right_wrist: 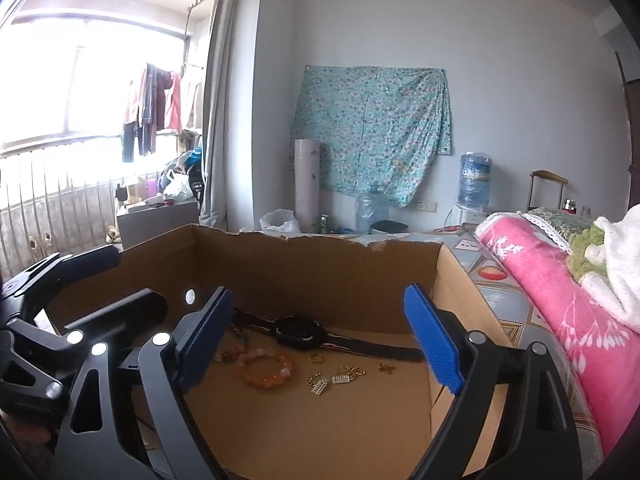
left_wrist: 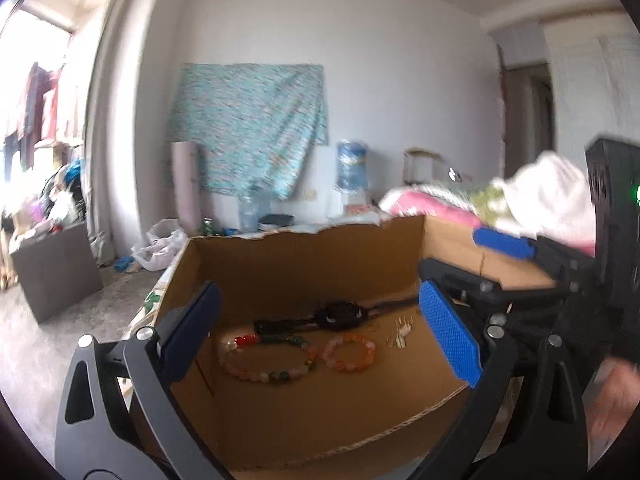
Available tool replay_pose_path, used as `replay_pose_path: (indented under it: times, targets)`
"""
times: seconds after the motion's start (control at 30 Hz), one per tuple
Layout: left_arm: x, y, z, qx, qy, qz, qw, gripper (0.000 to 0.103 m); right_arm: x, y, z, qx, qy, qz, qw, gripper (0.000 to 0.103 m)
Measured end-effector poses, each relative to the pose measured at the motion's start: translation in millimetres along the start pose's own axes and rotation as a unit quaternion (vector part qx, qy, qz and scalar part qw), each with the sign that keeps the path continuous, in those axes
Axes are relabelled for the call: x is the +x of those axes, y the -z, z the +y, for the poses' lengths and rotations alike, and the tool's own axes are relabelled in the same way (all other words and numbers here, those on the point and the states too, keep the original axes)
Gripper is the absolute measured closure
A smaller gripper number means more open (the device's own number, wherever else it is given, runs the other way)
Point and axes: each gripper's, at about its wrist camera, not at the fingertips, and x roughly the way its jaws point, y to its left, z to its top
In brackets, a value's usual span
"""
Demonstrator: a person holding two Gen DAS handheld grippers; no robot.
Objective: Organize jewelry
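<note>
Both grippers, left gripper [left_wrist: 320, 332] and right gripper [right_wrist: 324, 332], hang jaws apart, empty, over the cardboard box [right_wrist: 320, 256], lining up on the orange bracelet [right_wrist: 268, 370] mid-floor.

A teal patterned cloth [right_wrist: 372, 132] hangs on the white back wall, its lower right corner drooping. Just left of it stands a tall pale pink cylinder [right_wrist: 307, 184] on the floor. A clear plastic water jug [right_wrist: 372, 210] sits below the cloth, and a blue water bottle on a white dispenser [right_wrist: 475, 182] stands further right. A rolled pink blanket with white plant print [right_wrist: 560, 300] lies along the bed at right, with a white fluffy towel [right_wrist: 620, 264] on top of it. At the bright window, clothes [right_wrist: 156, 108] hang on a rail beside a grey curtain [right_wrist: 218, 120]. A white plastic bag [left_wrist: 160, 246] lies on the concrete floor.
</note>
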Motion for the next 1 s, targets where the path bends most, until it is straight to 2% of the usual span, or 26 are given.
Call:
replay_pose_path:
  times: [1.0]
  targets:
    - [-1.5,0.6,0.7,0.001,0.004,-0.001,1.0000,0.008,-2.7,1.3,1.9,0.000,0.001,0.000,1.000,0.018]
